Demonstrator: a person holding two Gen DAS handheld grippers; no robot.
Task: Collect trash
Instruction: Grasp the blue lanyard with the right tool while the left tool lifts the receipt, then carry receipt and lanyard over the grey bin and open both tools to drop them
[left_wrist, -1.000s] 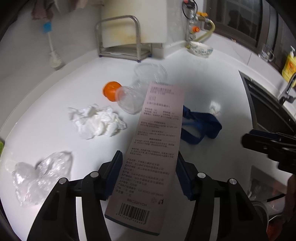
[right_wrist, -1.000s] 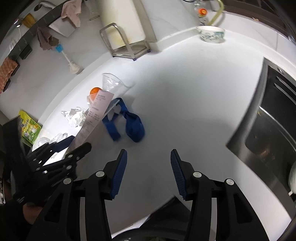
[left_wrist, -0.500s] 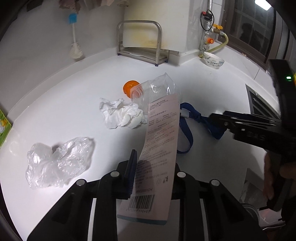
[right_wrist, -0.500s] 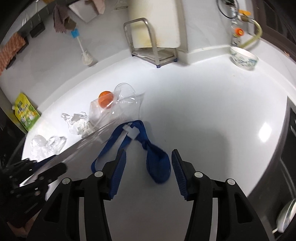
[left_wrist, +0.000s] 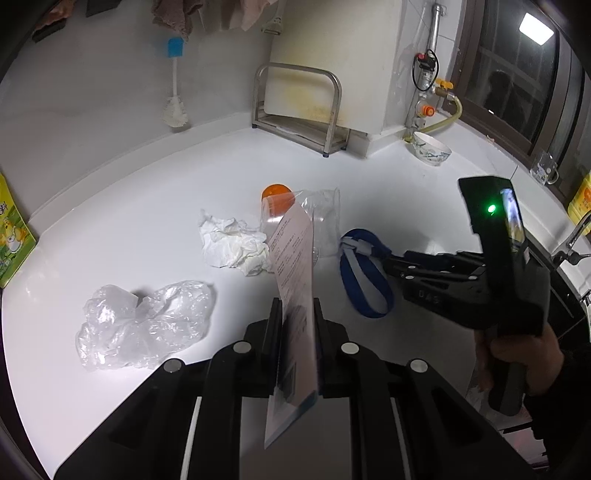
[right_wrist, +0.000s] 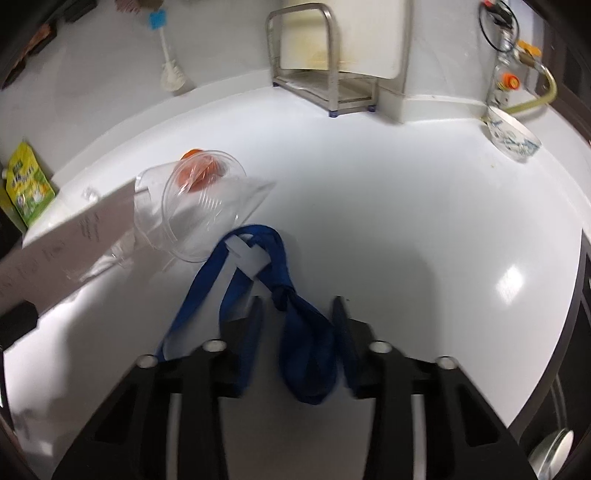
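My left gripper (left_wrist: 295, 314) is shut on a long printed paper tag (left_wrist: 295, 280), held upright above the white counter (left_wrist: 406, 192). The tag also shows at the left of the right wrist view (right_wrist: 70, 247). My right gripper (right_wrist: 297, 314) is open, low over the counter, its jaws on either side of a blue strap (right_wrist: 306, 343) with a white label. The strap (left_wrist: 365, 284) and the right gripper (left_wrist: 391, 264) show in the left wrist view. A clear plastic cup (right_wrist: 199, 210) lies on its side by an orange cap (left_wrist: 275, 192). A crumpled white tissue (left_wrist: 232, 245) and a clear plastic bag (left_wrist: 140, 325) lie left.
A metal rack (left_wrist: 299, 107) holding a white board stands at the back. A patterned bowl (left_wrist: 430, 149) sits back right by the gas pipe. A brush (left_wrist: 175, 107) leans on the wall. A yellow-green packet (left_wrist: 9, 236) stands at far left. A dark sink edge (right_wrist: 580, 295) lies right.
My right gripper has moved forward and down until its jaws straddle the blue strap. My left gripper has turned the tag edge-on and drawn back a little.
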